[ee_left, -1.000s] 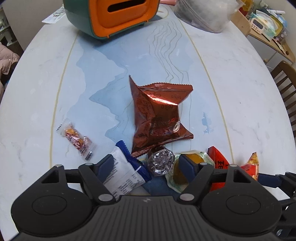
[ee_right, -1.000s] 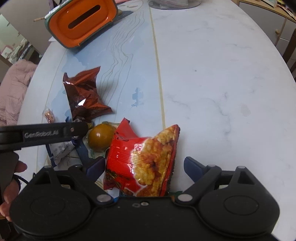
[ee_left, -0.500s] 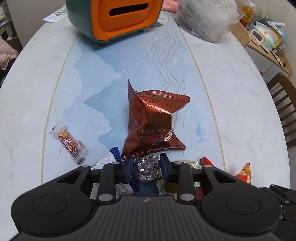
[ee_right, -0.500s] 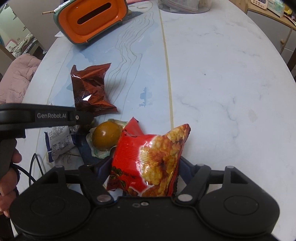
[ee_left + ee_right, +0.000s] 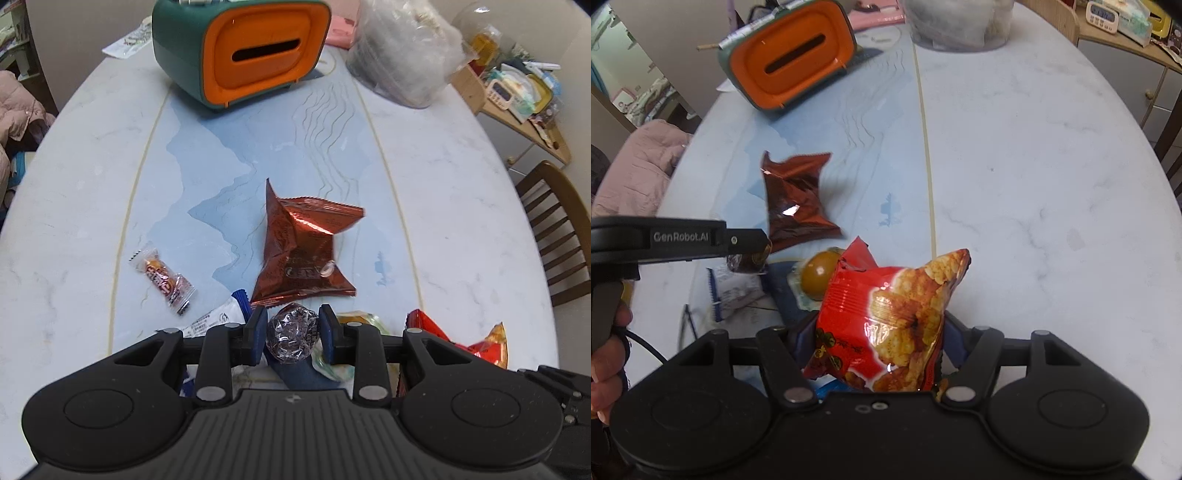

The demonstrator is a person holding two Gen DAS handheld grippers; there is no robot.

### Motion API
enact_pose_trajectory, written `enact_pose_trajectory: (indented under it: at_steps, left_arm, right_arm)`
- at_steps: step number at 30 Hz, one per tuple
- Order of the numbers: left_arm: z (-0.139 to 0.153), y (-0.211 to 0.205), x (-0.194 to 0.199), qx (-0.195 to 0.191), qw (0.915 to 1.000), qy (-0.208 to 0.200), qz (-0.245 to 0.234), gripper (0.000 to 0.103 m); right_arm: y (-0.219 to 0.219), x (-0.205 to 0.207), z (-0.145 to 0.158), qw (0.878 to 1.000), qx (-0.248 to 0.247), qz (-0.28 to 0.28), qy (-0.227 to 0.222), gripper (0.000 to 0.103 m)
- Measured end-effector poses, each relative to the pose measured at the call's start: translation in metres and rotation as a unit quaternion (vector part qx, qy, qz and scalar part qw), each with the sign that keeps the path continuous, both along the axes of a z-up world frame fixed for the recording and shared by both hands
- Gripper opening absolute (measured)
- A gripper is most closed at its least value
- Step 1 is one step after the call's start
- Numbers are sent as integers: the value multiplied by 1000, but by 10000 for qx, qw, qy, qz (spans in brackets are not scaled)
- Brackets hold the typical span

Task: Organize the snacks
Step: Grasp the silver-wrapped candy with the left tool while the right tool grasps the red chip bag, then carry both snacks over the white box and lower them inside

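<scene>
Foil-wrapped ball (image 5: 292, 334) is sitting clamped in your left gripper (image 5: 291, 334) near the brown packet (image 5: 303, 251); your right gripper (image 5: 879, 345) is closing on the red snack bag (image 5: 886, 321) above the desk (image 5: 1034, 184).

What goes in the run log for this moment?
left gripper: shut on foil ball | right gripper: closing on red snack bag

Your left gripper (image 5: 292, 334) points steeply down, its blue pads pressed on a foil-wrapped ball (image 5: 291, 335). Your right gripper (image 5: 879, 341) also tilts down, its jaws closing around a red snack bag (image 5: 886, 325). Your left hand (image 5: 607, 354) grips the handle.
</scene>
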State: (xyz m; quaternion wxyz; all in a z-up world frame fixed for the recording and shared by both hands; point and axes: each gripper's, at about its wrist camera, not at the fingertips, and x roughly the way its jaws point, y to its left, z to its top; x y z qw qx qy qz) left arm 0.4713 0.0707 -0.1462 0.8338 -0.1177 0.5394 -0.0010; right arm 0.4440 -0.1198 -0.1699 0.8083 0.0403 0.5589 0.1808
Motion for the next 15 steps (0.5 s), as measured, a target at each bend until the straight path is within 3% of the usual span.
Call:
enact_pose_trajectory:
  at_steps: [15]
  left_arm:
    - [94,10,-75,137,9993,-333,-110,29]
  right_arm:
    - [-2,-58,88,9977,265,278,-559,66]
